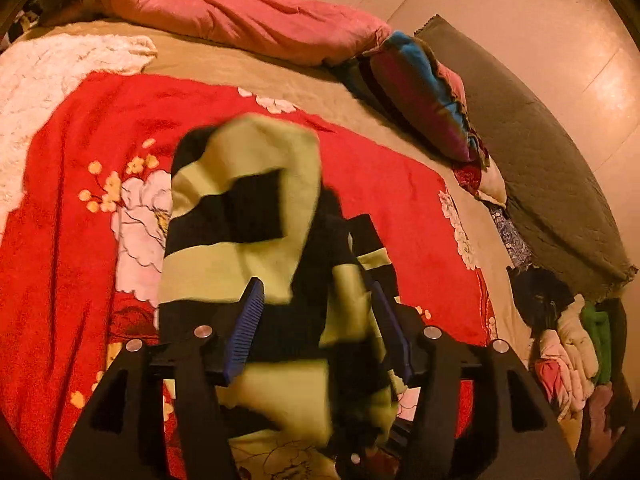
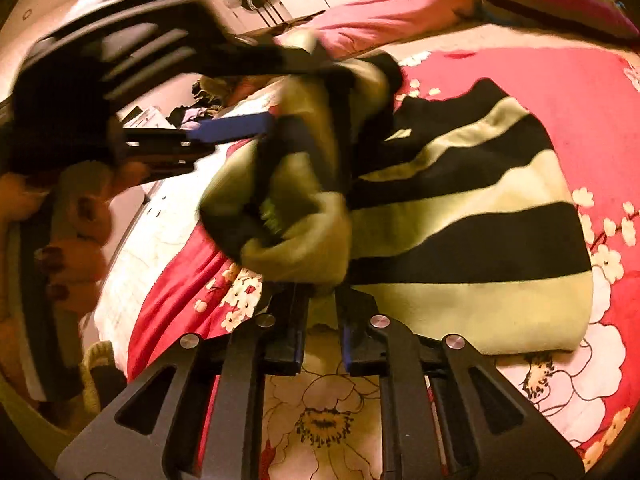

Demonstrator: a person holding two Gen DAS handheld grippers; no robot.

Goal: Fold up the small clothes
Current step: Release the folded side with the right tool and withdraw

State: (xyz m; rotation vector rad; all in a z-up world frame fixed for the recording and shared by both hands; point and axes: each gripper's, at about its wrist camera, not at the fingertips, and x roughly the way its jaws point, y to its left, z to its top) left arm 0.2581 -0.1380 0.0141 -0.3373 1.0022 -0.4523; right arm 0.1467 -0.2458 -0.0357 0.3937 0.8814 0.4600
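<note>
The striped sweater (image 2: 460, 216) lies half-folded on the red floral blanket (image 2: 580, 92). The left hand-held gripper (image 1: 316, 320) stands open around loose cloth; the right hand-held gripper (image 2: 322, 300) pinches a fold. Lay the sleeve flat before releasing.

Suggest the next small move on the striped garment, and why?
Probably draw the left gripper back clear: its jaws stand apart around the black-and-green striped garment, most of which lies on the red floral blanket, while the right gripper pinches the bunched edge.
</note>
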